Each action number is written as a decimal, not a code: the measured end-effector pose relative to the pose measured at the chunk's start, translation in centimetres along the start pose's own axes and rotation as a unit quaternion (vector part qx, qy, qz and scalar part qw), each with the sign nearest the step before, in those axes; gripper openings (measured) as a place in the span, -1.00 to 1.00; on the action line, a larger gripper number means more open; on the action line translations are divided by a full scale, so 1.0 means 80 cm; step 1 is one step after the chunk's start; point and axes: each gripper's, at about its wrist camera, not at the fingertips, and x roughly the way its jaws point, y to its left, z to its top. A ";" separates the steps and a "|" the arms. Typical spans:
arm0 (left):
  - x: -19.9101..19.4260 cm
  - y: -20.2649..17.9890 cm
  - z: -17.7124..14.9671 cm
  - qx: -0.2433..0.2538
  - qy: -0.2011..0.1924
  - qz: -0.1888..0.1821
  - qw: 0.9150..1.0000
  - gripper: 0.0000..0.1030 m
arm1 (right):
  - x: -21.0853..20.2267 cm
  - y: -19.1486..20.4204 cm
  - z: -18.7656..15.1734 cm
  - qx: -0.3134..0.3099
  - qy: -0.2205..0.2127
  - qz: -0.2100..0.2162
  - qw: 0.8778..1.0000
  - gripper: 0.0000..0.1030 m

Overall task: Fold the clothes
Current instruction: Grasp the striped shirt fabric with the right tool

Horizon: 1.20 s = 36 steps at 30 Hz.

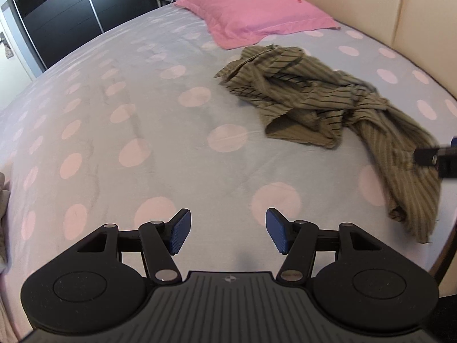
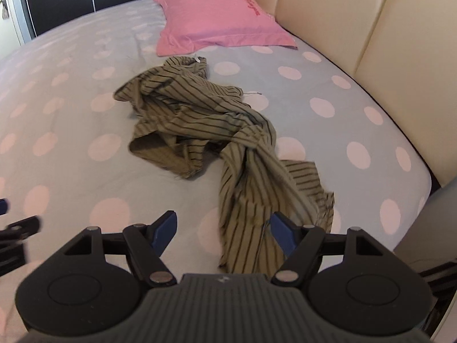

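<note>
A crumpled olive garment with thin dark stripes [image 1: 320,100] [image 2: 205,120] lies twisted on the bed, one long end trailing toward the near edge. My left gripper [image 1: 228,230] hovers open over bare sheet, left of the garment, nothing between its blue pads. My right gripper [image 2: 222,230] is open above the garment's near end; the striped cloth runs between its fingers, with the right pad [image 2: 281,233] close to the fabric but not pinching it. The right gripper's tip [image 1: 428,157] shows at the right edge of the left wrist view, over the trailing end.
The bed has a pale blue sheet with pink dots [image 1: 142,114] [image 2: 71,157]. A pink pillow [image 1: 251,11] [image 2: 217,17] lies at the head. A cream padded headboard [image 2: 371,43] runs along the right. A dark wardrobe [image 1: 62,14] stands beyond the bed.
</note>
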 end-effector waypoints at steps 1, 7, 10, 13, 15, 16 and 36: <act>0.004 0.006 0.000 -0.001 0.003 0.005 1.000 0.09 | 0.014 -0.009 0.009 0.001 0.003 -0.004 1.000 0.45; 0.032 0.043 -0.005 -0.002 0.026 0.032 0.999 0.09 | 0.094 -0.047 0.045 -0.011 0.011 -0.071 0.997 0.44; 0.043 0.062 -0.006 -0.012 0.036 0.041 0.998 0.09 | 0.120 -0.056 0.050 -0.008 0.030 -0.071 0.997 0.11; 0.052 0.078 -0.008 -0.024 0.046 0.042 0.998 0.06 | 0.132 -0.059 0.051 -0.003 0.046 -0.069 0.997 -0.89; 0.055 0.088 -0.011 -0.031 0.053 0.036 0.997 -0.07 | 0.124 -0.054 0.052 -0.005 0.039 -0.055 0.998 -0.97; 0.055 0.093 -0.014 -0.034 0.055 0.035 0.997 -0.09 | 0.116 -0.048 0.052 -0.008 0.032 -0.043 0.999 -0.99; -0.092 0.213 -0.099 -0.038 0.010 0.097 0.995 -0.25 | -0.147 0.315 -0.119 -0.233 0.011 0.329 0.915 -1.00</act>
